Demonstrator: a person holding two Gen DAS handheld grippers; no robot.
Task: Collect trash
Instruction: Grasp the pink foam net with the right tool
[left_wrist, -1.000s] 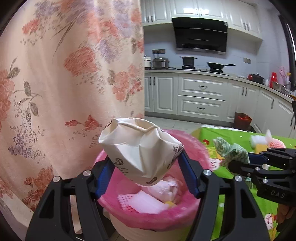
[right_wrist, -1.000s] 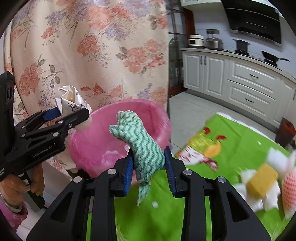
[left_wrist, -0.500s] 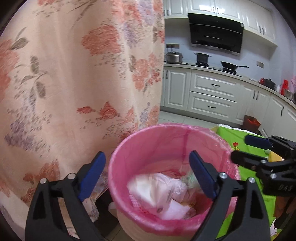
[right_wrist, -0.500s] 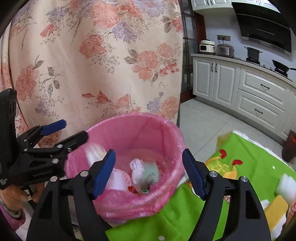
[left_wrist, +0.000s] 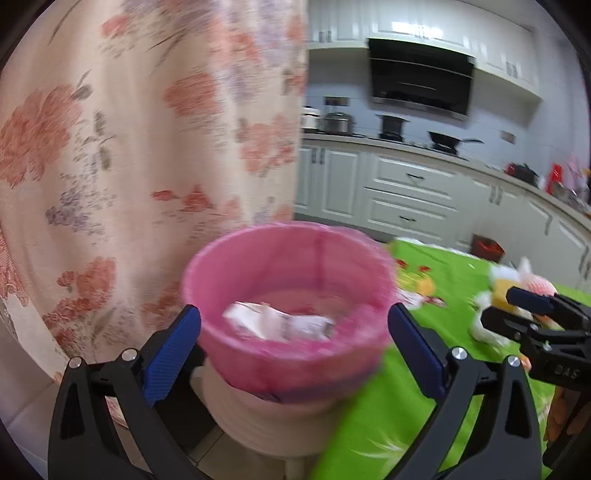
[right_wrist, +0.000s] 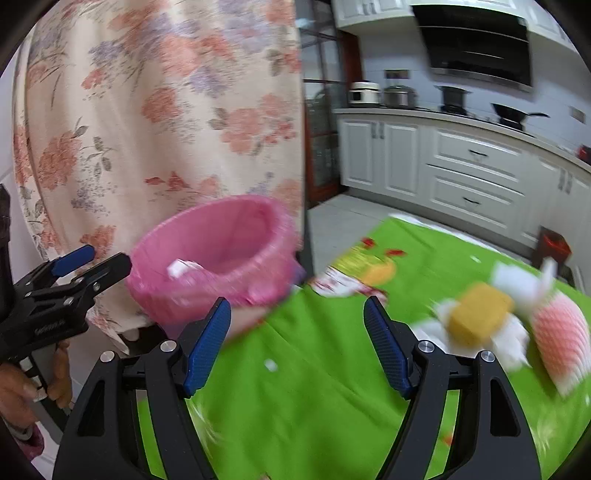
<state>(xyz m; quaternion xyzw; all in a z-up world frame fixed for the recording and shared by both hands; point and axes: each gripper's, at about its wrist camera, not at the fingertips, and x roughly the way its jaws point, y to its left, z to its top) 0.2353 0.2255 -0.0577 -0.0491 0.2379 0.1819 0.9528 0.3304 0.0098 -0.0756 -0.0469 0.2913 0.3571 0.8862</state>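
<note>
Left gripper (left_wrist: 295, 347) nearest, jaws opening and empty, framing the pink-lined trash bin (left_wrist: 291, 314) just beyond its blue pads. Right gripper (right_wrist: 297, 343) likewise spread wide, empty, over green tablecloth (right_wrist: 314, 387). Crumpled white paper (left_wrist: 277, 323) inside the bin. Further right on the cloth, yellow sponge (right_wrist: 478, 314), white scraps, pink foam net (right_wrist: 563, 341). Beyond, floral curtain (left_wrist: 147, 129), kitchen cabinets (right_wrist: 461, 173).

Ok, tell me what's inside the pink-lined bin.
Inside the bin, crumpled white paper lies on the pink liner. The picture is blurred, and the near rim hides the bottom, so anything under the paper cannot be seen.
</note>
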